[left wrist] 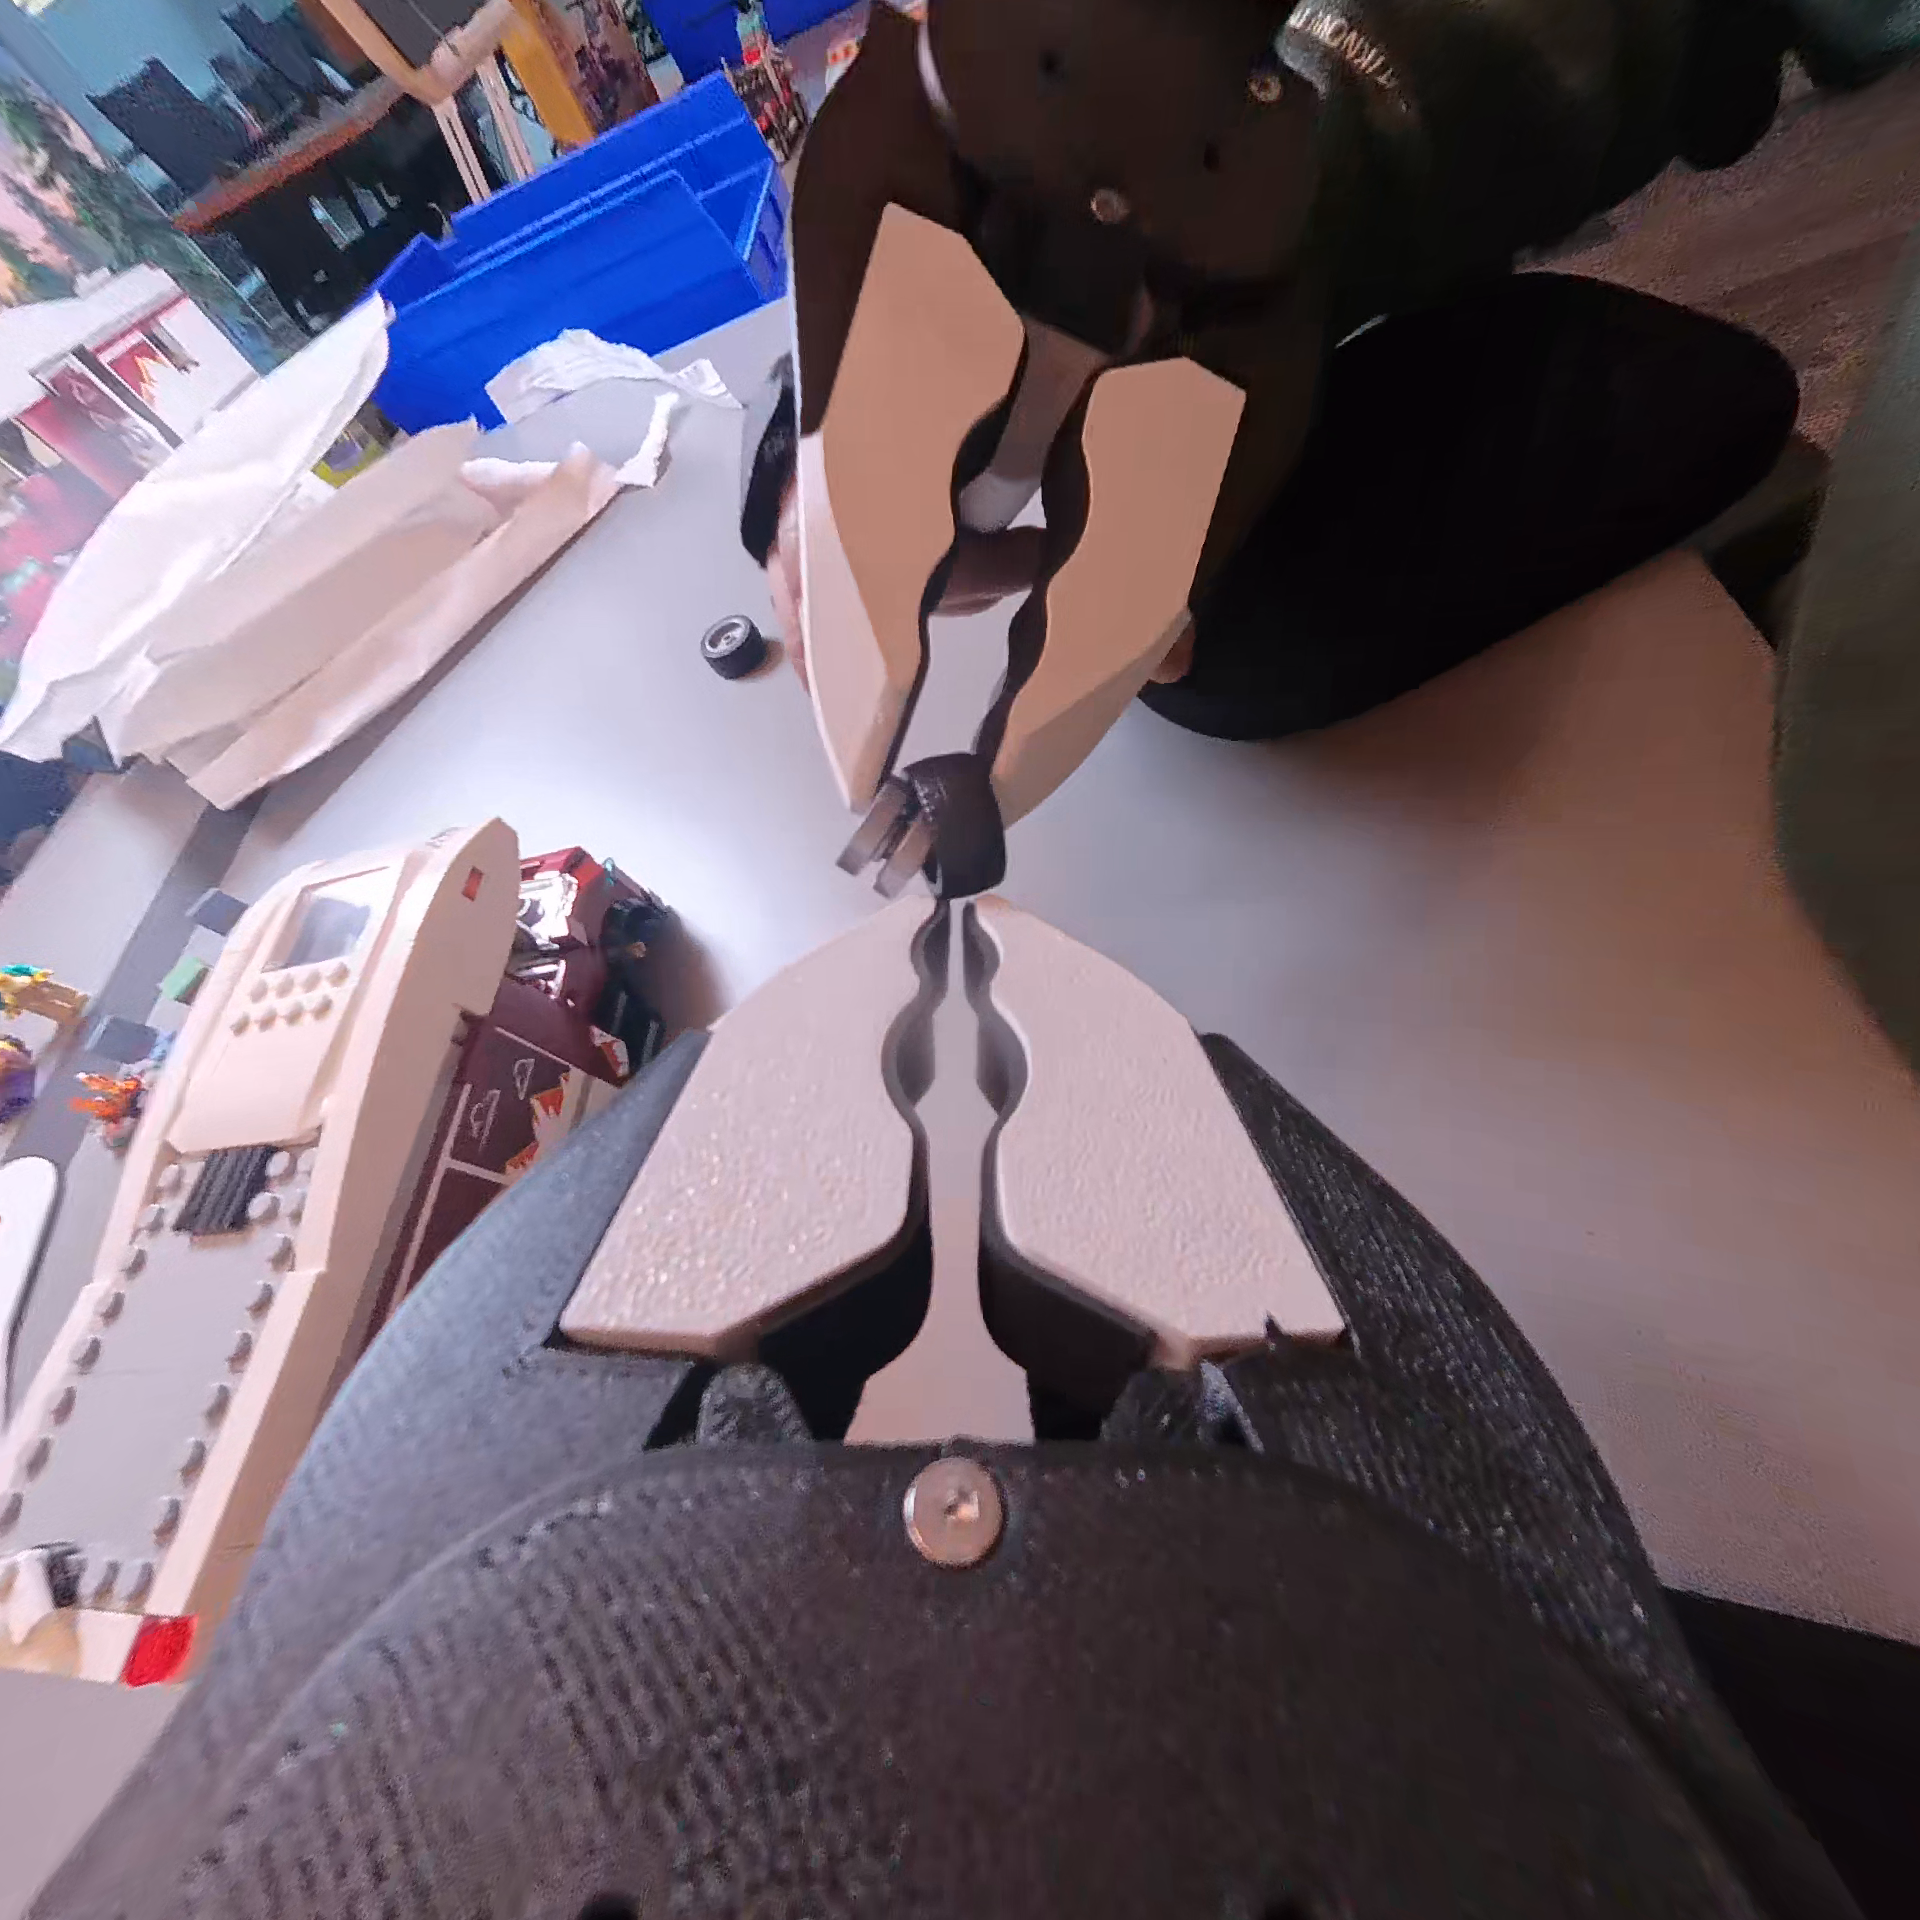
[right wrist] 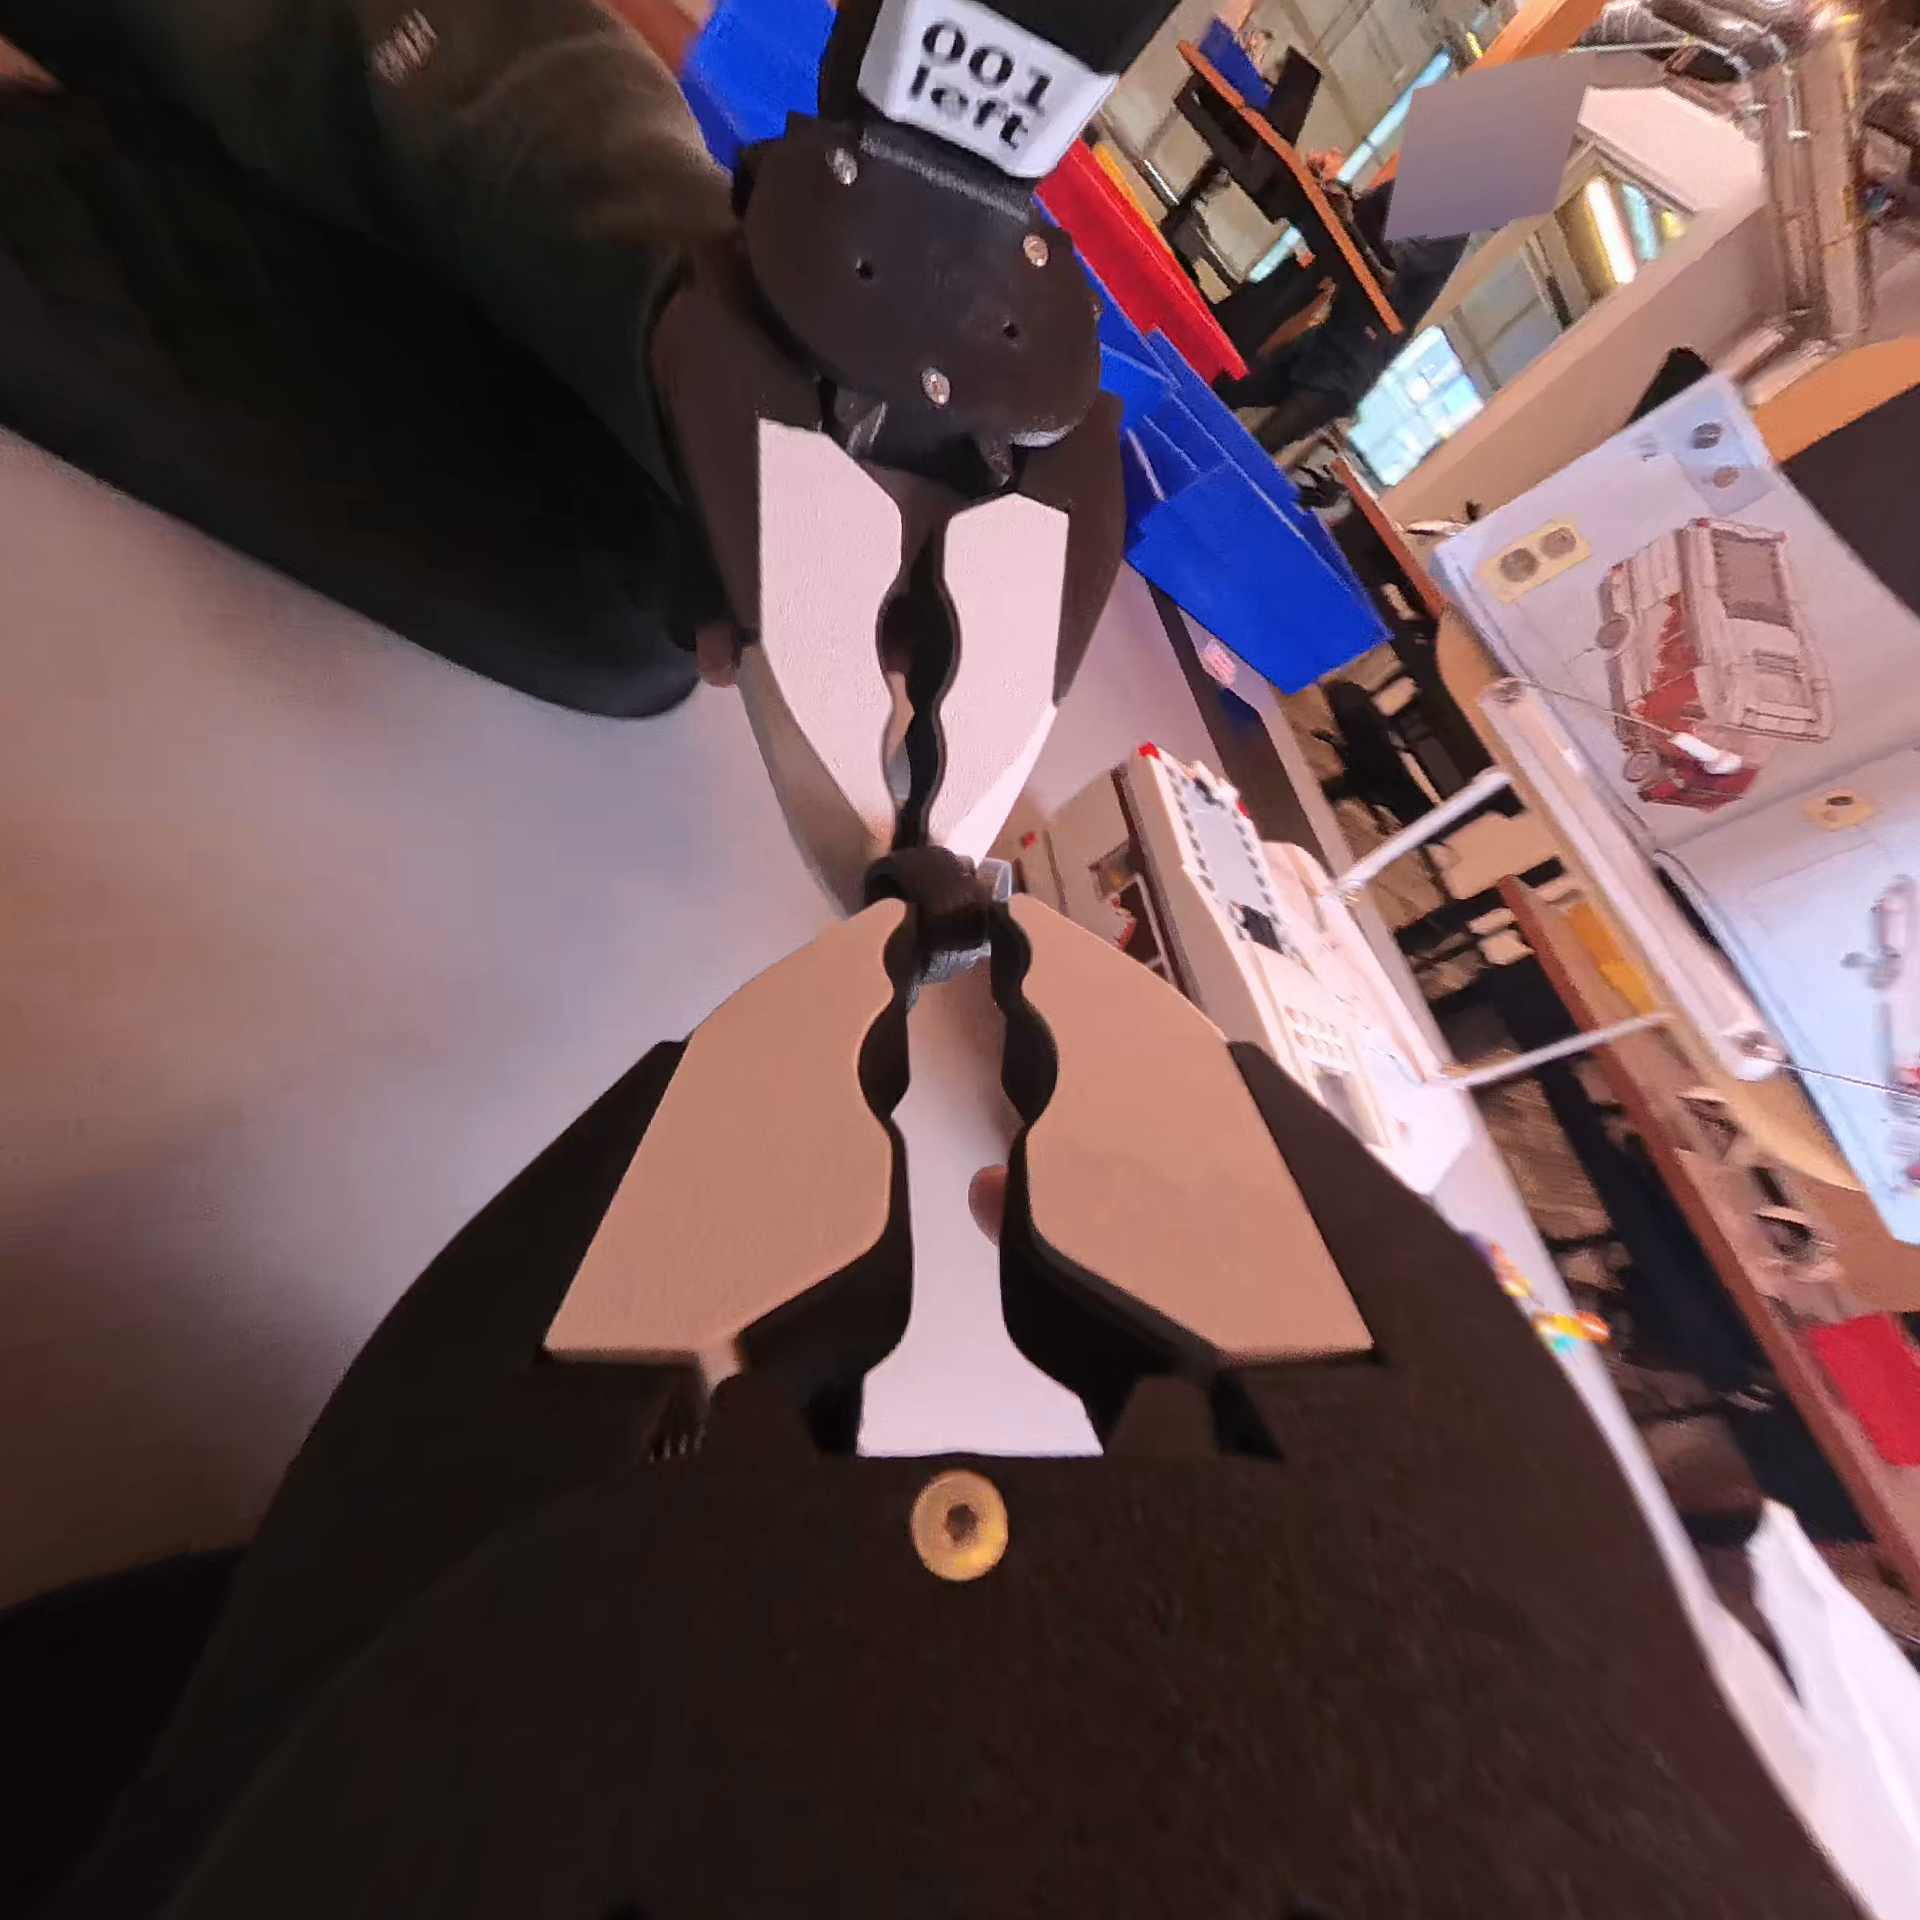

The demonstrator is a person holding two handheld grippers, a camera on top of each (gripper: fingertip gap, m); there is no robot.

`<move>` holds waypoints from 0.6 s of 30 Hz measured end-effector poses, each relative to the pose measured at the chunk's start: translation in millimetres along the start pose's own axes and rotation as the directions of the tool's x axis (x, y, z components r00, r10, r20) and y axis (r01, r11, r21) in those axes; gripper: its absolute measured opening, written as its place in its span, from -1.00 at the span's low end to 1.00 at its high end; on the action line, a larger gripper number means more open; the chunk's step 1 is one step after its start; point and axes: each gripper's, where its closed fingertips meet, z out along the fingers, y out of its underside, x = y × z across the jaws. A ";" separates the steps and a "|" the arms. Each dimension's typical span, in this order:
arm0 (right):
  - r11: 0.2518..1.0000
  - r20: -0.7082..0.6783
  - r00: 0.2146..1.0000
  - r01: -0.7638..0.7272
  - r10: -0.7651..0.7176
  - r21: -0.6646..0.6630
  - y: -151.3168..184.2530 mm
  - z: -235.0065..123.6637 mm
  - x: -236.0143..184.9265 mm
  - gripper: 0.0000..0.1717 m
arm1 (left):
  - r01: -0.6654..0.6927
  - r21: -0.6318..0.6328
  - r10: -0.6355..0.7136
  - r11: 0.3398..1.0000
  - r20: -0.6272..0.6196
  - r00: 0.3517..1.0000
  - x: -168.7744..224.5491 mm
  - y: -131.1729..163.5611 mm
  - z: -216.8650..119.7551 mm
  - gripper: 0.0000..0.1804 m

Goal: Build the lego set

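Note:
My right gripper [left wrist: 935, 805] comes down from the top of the left wrist view, shut on a small wheel: a black tyre [left wrist: 964, 831] with a grey rim [left wrist: 888, 842] sticking out to the left. In its own view, my right gripper [right wrist: 951, 916] holds the tyre [right wrist: 935, 883] and the grey rim [right wrist: 951, 961] between its tips. My left gripper [left wrist: 954, 906] is shut, and its tips pinch the tyre's lower edge. It enters the right wrist view [right wrist: 914, 844] from above and meets the tyre. Both grippers hold the wheel above the grey table [left wrist: 1299, 987].
A white and dark red Lego van [left wrist: 260, 1143] stands at the left, also seen in the right wrist view [right wrist: 1247, 935]. A spare wheel [left wrist: 735, 646] lies on the table. White paper bags [left wrist: 260, 582] and blue bins [left wrist: 603, 270] are behind. An instruction booklet [right wrist: 1662, 644] stands at the right. My left and right fingertips are right by each other.

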 end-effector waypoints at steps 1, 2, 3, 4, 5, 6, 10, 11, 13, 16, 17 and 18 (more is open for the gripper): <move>0.999 -0.029 0.999 0.041 -0.042 -0.020 2.9 1.2 1.1 -0.88 | 0.029 0.000 -0.029 1.000 -0.018 0.999 0.4 1.4 0.5 -0.93; 0.996 -0.050 0.996 0.078 -0.080 -0.030 3.8 2.0 1.3 -0.88 | 0.079 0.007 -0.078 0.997 -0.053 0.996 2.0 1.7 0.3 -0.90; 0.994 -0.068 0.992 0.103 -0.105 -0.035 3.6 2.6 1.8 -0.88 | 0.141 0.015 -0.139 0.990 -0.096 0.986 3.8 1.7 -0.2 -0.86; 0.992 -0.093 0.988 0.123 -0.126 -0.039 3.2 2.9 3.8 -0.88 | 0.211 0.025 -0.205 0.977 -0.137 0.969 4.6 0.8 -1.0 -0.79; 0.989 -0.115 0.982 0.144 -0.147 -0.037 1.7 3.1 5.4 -0.88 | 0.281 0.038 -0.271 0.959 -0.170 0.947 3.9 -1.2 -2.1 -0.73; 0.986 -0.139 0.976 0.163 -0.167 -0.036 0.1 3.1 7.6 -0.88 | 0.348 0.050 -0.332 0.936 -0.200 0.922 2.3 -3.2 -3.6 -0.69; 0.963 -0.221 0.937 0.268 -0.270 -0.040 -8.7 3.6 13.0 -0.88 | 0.594 0.100 -0.531 0.798 -0.347 0.773 -3.2 -18.3 -8.5 -0.58; 0.950 -0.226 0.923 0.308 -0.311 -0.049 -9.3 5.3 11.9 -0.88 | 0.650 0.110 -0.567 0.752 -0.394 0.723 -5.0 -24.6 -9.5 -0.58; 0.933 -0.233 0.904 0.356 -0.357 -0.050 -9.7 8.4 9.2 -0.88 | 0.708 0.100 -0.612 0.699 -0.429 0.665 -10.7 -27.1 -8.4 -0.71; 0.920 -0.202 0.897 0.386 -0.392 -0.069 -0.5 11.3 2.7 -0.88 | 0.671 0.033 -0.601 0.741 -0.412 0.685 -7.1 -15.5 -3.2 -0.73; 0.917 -0.185 0.898 0.392 -0.399 -0.075 3.0 11.7 0.0 -0.88 | 0.645 0.023 -0.586 0.764 -0.395 0.708 -6.1 -12.0 -1.0 -0.73; 0.914 -0.156 0.900 0.397 -0.406 -0.087 7.7 12.4 -3.5 -0.87 | 0.612 0.005 -0.566 0.791 -0.374 0.734 -4.7 -7.5 1.6 -0.73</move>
